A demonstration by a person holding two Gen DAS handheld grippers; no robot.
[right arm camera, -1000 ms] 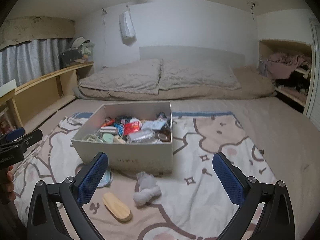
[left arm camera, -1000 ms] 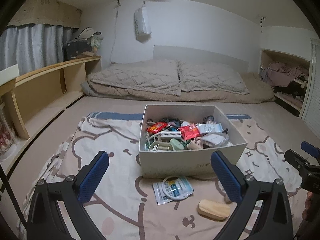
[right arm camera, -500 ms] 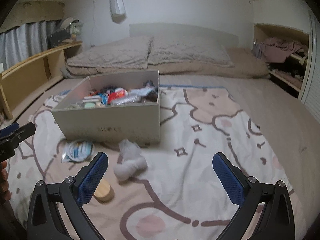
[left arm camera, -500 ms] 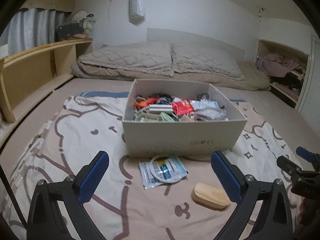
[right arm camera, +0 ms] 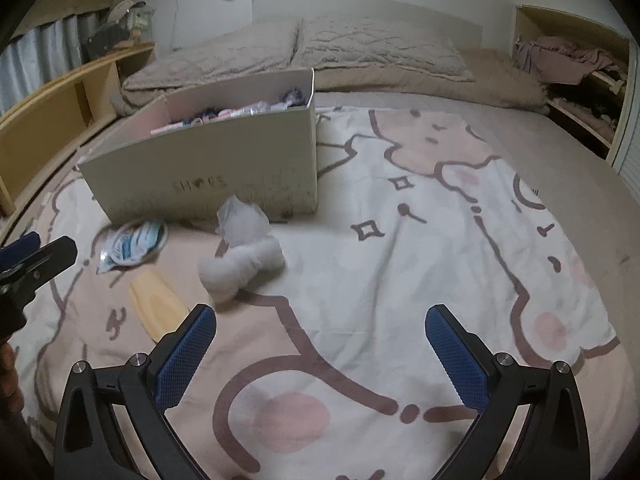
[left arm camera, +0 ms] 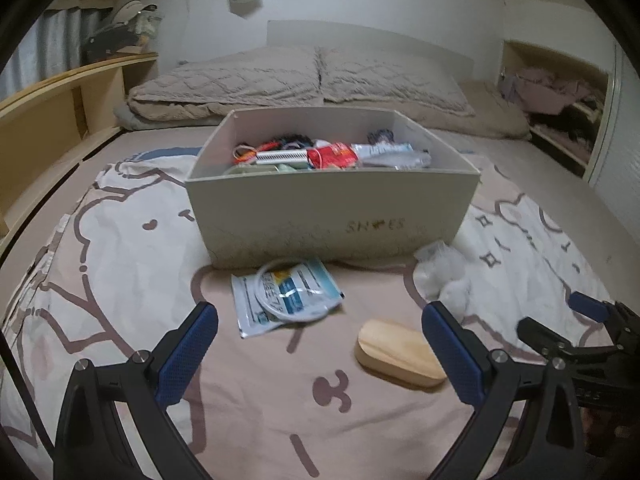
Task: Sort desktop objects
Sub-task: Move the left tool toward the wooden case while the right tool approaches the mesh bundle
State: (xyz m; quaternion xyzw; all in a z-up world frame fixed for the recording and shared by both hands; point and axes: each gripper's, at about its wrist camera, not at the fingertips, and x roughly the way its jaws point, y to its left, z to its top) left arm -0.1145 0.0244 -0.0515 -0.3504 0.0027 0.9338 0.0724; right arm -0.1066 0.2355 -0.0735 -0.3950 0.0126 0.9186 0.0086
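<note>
A white shoe box [left arm camera: 332, 216] [right arm camera: 208, 176] filled with several small items stands on a patterned blanket. In front of it lie a clear packet with a white cable [left arm camera: 286, 294] [right arm camera: 132, 242], a flat wooden oval piece [left arm camera: 398, 354] [right arm camera: 158, 306] and a bagged white cloth roll [left arm camera: 442, 276] [right arm camera: 242, 258]. My left gripper [left arm camera: 320, 356] is open low over the blanket, the packet and wooden piece just ahead between its fingers. My right gripper [right arm camera: 320, 352] is open and empty, the cloth roll ahead to its left. Each gripper's tip shows at the edge of the other's view.
The blanket [right arm camera: 440, 240] covers a bed with two pillows [left arm camera: 312, 76] at the far end. A wooden shelf [left arm camera: 60, 112] runs along the left side. An alcove with clothes [right arm camera: 568, 64] is at the right.
Both grippers have come lower and closer to the box and the loose items. They stay open. Nothing on the blanket has moved.
</note>
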